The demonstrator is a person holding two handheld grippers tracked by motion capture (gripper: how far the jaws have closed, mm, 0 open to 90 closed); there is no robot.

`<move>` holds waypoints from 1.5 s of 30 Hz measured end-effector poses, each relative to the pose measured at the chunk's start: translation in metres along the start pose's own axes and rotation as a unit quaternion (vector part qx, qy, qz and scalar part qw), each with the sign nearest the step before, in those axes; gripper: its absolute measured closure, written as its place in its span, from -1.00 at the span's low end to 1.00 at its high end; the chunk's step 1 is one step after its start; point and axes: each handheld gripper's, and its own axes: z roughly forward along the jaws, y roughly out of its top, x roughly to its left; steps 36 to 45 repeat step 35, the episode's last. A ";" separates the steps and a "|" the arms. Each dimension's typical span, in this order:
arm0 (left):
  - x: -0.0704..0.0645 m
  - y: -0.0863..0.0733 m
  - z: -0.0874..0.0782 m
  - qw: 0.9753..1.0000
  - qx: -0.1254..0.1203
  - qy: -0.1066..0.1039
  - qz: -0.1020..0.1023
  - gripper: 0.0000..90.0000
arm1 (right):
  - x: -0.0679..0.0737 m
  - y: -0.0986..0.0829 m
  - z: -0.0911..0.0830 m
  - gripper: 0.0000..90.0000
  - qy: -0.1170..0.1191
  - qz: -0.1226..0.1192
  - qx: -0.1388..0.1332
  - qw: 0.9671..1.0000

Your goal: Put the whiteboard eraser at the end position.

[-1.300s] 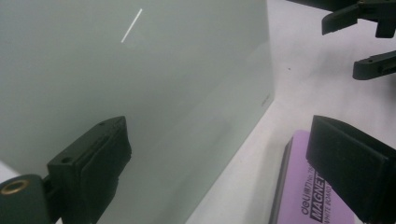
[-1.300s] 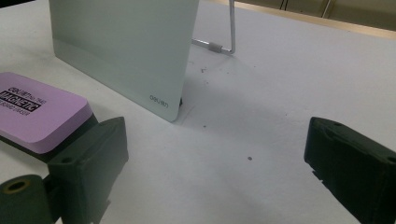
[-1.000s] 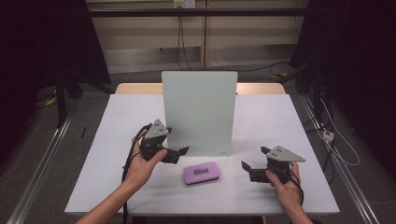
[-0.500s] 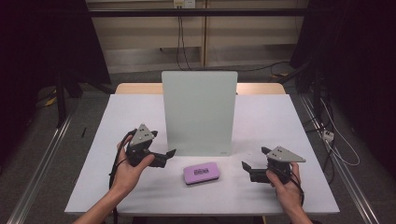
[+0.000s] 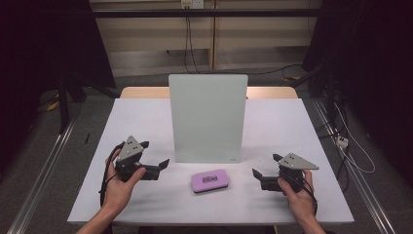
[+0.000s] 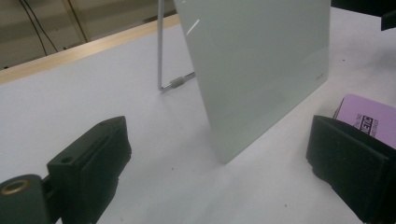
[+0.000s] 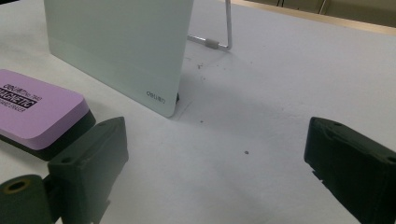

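Observation:
A pale green glass board [image 5: 208, 117] stands upright at the table's middle, propped on a thin metal leg [image 6: 161, 46]. In front of it lies a purple eraser [image 5: 210, 180] with a black base, flat on the white table [image 5: 292, 126]. My left gripper [image 5: 156, 153] is held low to the left of the eraser, open and empty. In the left gripper view, the board [image 6: 252, 70] and a corner of the eraser [image 6: 369, 116] lie beyond its wide-apart jaws. My right gripper [image 5: 265, 165] rests right of the eraser, open, facing the board [image 7: 116, 46] and the eraser [image 7: 37, 109].
A wooden strip [image 5: 146, 91] runs along the table's far edge. Cables [image 5: 341, 141] trail on the floor to the right, and metal rails [image 5: 44, 165] run along the floor on the left. Bare white tabletop stretches on both sides of the board.
My left gripper has drawn back leftward and toward the near edge, away from the board's lower left corner. The right gripper, eraser and board have stayed put.

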 end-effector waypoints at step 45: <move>0.006 -0.045 -0.020 0.999 -0.009 0.024 -0.045 -0.87 | -0.002 -0.001 -0.002 -0.86 -0.002 0.002 0.002 1.000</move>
